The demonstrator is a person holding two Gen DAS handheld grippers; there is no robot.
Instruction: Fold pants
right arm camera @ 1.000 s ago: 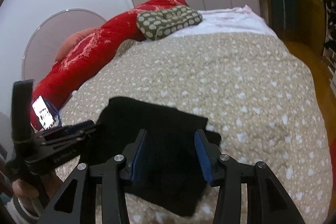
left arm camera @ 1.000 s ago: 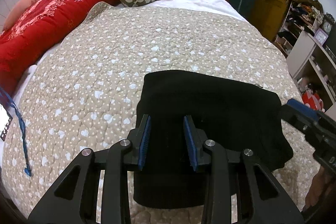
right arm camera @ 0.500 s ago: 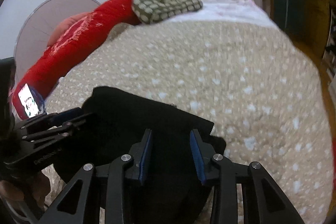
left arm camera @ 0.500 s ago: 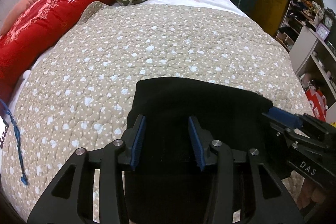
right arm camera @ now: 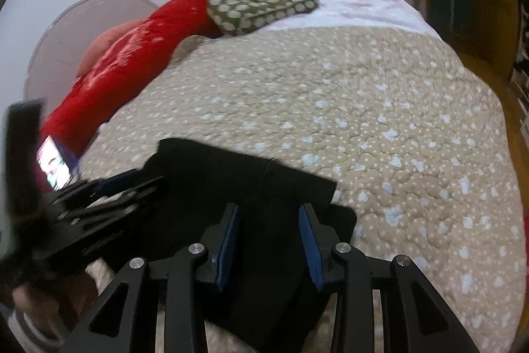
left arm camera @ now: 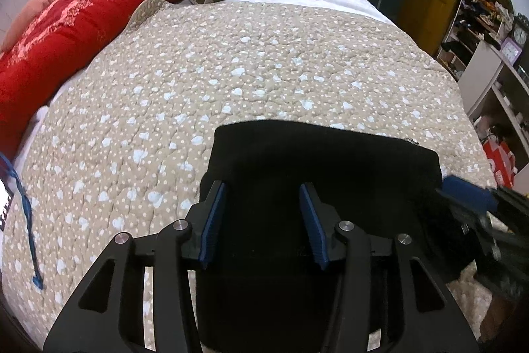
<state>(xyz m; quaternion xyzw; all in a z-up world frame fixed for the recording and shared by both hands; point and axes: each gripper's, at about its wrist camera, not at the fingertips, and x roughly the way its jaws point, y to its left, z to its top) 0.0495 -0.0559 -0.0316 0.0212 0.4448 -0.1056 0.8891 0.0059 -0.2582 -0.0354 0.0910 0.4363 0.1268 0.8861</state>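
Item: black pants [left arm camera: 317, 161], folded to a compact block, lying on the quilted bed cover [left arm camera: 264, 62] at the near edge of the bed.

Left claw [left arm camera: 263, 220]: jaws have just been opening, part-wide, astride the cloth; no pinch visible.

Right claw [right arm camera: 269, 240]: jaws have just narrowed, part-wide, cloth between; grip cannot be confirmed.

Risk: a one-layer pinch, or uneven lift between claws, would likely skew or spill the fold.

Orientation: long axis across the bed, claw to claw; waistband end indistinguishable.
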